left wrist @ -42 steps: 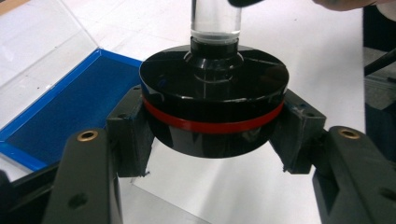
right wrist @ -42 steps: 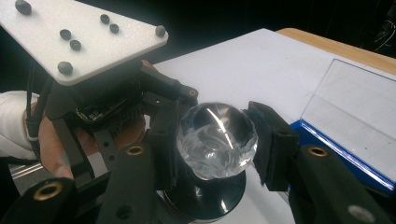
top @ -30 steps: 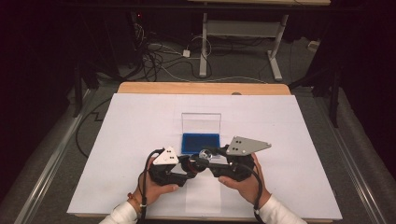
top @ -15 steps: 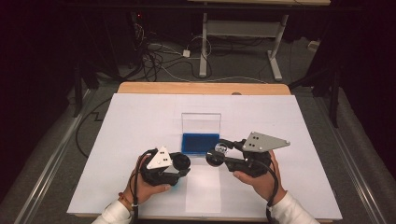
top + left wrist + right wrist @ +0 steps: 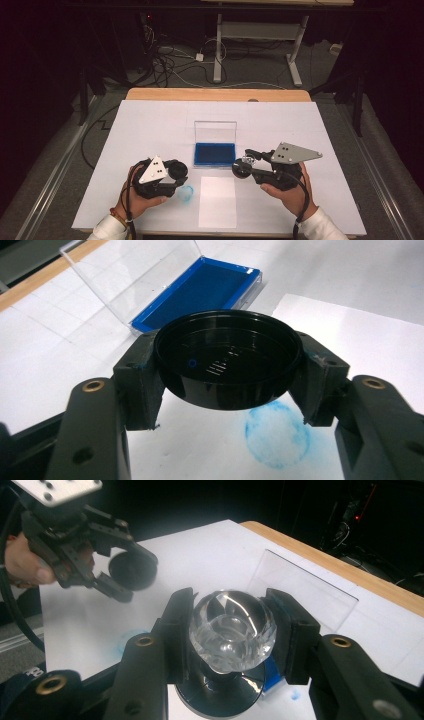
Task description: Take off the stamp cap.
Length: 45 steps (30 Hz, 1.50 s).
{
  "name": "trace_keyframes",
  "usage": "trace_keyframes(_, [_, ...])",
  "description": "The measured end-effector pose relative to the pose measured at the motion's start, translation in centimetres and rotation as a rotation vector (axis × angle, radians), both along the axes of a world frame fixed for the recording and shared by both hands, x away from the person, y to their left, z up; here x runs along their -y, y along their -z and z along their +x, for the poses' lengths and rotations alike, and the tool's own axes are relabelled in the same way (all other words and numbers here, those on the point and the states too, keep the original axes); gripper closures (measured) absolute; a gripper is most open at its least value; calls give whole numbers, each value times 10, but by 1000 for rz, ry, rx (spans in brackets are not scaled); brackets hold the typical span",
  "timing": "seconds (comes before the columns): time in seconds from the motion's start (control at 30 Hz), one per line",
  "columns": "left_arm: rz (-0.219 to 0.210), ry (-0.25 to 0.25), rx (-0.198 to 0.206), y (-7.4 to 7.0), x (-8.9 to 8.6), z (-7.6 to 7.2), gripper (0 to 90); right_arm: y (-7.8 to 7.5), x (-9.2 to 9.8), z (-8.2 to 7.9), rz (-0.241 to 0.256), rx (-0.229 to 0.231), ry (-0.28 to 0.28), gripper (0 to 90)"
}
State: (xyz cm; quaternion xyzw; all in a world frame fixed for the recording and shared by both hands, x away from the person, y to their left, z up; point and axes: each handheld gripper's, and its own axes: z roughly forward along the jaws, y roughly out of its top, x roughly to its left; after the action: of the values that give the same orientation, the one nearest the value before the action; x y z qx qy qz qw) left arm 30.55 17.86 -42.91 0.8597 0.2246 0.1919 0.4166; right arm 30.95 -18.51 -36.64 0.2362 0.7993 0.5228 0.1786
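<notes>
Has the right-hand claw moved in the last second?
Yes. The right claw, holding the stamp, has moved right, away from the left claw, and now sits beside the blue ink pad's right end.

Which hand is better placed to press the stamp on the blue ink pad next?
The right. Its claw is shut on the stamp and hangs beside the ink pad. The left claw holds the black cap farther away.

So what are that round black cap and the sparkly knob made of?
The round black cap looks like glossy moulded plastic: it mirrors small lights. The sparkly knob in the right gripper is clear and faceted, glass or acrylic; I cannot tell which.
</notes>
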Motion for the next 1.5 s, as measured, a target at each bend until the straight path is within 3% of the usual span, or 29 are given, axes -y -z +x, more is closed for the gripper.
trace_keyframes(0.67, [17,-42,7,11,-28,-18,365,11,16,-4,-74,-10,27,571])
trace_keyframes(1.07, [30,-91,-30,26,-54,-30,365,14,17,-2,-90,-27,38,571])
trace_keyframes(1.37, [36,-96,-25,28,-58,-34,365,14,16,1,-102,-18,38,571])
trace_keyframes(1.5, [39,-96,-41,30,-58,-33,365,15,13,2,-110,-23,32,571])
